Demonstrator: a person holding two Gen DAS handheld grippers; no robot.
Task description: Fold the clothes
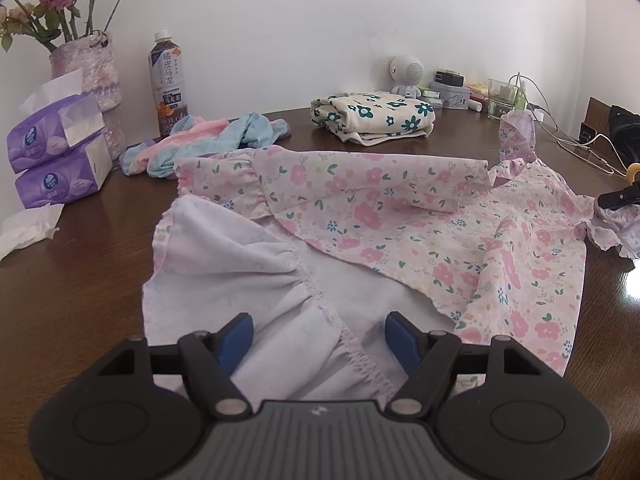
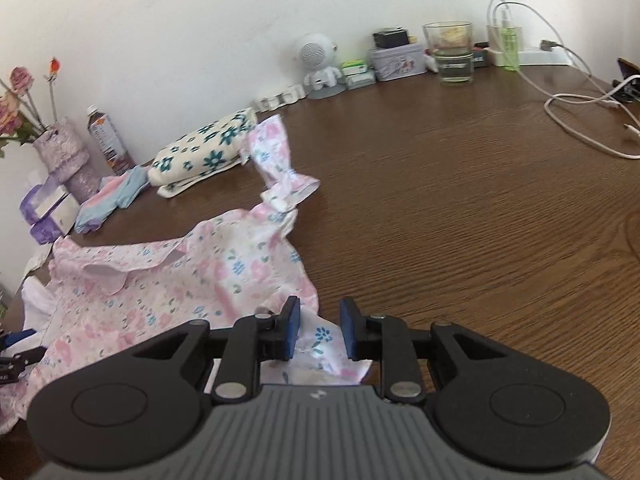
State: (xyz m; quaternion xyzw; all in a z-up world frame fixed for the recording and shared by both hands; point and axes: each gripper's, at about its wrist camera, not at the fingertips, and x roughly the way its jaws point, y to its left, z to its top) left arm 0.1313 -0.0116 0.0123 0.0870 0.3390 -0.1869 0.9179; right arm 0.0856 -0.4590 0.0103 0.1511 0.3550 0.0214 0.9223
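Note:
A pink floral garment (image 1: 400, 216) lies spread on the brown table (image 1: 80, 280), its lower part turned over so the pale inside (image 1: 224, 256) faces up. My left gripper (image 1: 320, 338) is open just above this pale gathered hem, with the cloth under and between its blue pads (image 1: 238, 336). In the right wrist view the same garment (image 2: 180, 280) stretches off to the left. My right gripper (image 2: 320, 330) is open with a narrow gap, and a ruffled sleeve edge (image 2: 324, 340) lies between its fingers, untouched by either pad. A second sleeve (image 2: 276, 160) sticks up.
A folded cream garment with teal flowers (image 1: 372, 118) and a crumpled pastel garment (image 1: 208, 140) lie behind. Tissue packs (image 1: 56, 152), a bottle (image 1: 168, 84) and a vase (image 1: 96, 76) stand at the left. A glass (image 2: 452, 54), a tin (image 2: 396, 62) and white cables (image 2: 580, 108) are at the back right.

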